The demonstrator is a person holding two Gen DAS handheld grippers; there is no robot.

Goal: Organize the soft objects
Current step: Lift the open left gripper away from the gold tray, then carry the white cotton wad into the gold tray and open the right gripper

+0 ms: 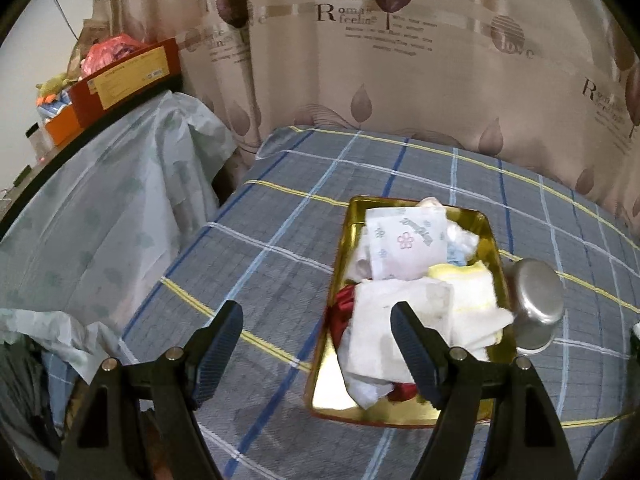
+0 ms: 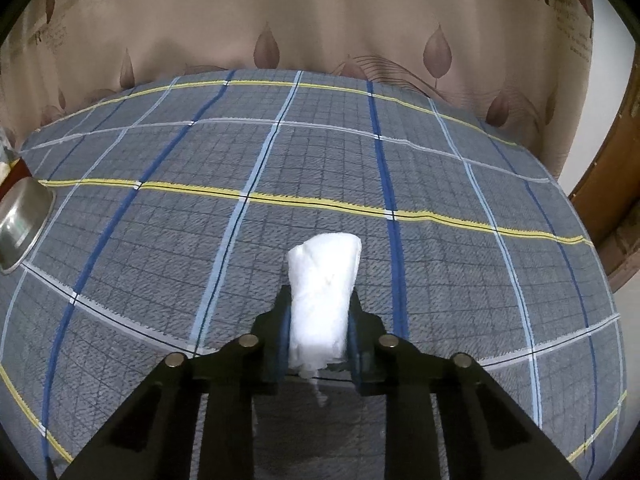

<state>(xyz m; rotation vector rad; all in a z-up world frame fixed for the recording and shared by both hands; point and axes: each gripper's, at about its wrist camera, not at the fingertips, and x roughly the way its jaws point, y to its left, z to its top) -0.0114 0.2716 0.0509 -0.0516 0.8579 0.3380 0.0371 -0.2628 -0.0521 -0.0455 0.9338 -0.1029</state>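
Observation:
A gold metal tray (image 1: 325,364) lies on the plaid bedsheet (image 1: 260,264) and holds several soft items: a flower-print white packet (image 1: 406,246), a yellow-trimmed cloth (image 1: 470,296), a white cloth (image 1: 384,332) and a bit of red fabric (image 1: 343,300). My left gripper (image 1: 318,320) hangs open above the tray's near left side, its right finger over the white cloth, nothing between the fingers. In the right wrist view, my right gripper (image 2: 319,300) is shut on a rolled white cloth (image 2: 324,288), which sticks out past the fingertips above the sheet (image 2: 160,240).
An overturned steel bowl (image 1: 534,300) sits just right of the tray, also visible as the steel bowl (image 2: 22,222) at the right view's left edge. A leaf-print curtain (image 1: 400,80) hangs behind the bed. A covered table (image 1: 100,200) with boxes (image 1: 124,80) stands left.

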